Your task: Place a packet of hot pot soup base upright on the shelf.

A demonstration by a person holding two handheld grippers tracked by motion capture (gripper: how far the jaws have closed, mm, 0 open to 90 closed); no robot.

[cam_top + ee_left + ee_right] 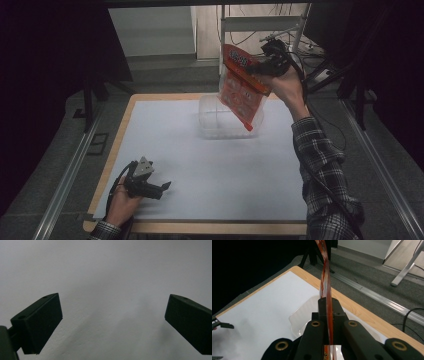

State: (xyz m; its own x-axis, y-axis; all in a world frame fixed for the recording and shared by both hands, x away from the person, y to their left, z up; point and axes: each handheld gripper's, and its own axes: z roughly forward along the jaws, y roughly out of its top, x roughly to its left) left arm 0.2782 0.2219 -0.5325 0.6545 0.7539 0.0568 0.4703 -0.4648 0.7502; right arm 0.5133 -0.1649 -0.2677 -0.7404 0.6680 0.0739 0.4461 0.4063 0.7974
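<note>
Left gripper (162, 187) rests on the white table sheet (210, 165), near-left of the clear tub (227, 122), jaws spread, empty. Right gripper (260, 69) clamps the orange packet (240, 87), tilted above the tub.

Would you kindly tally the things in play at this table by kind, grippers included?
Orange snack bags: 1, the orange bag held up over the container
Clear plastic containers: 1, the clear container on the white sheet
Grippers: 2, the left gripper with jaws apart and the right gripper
Total: 4
</note>
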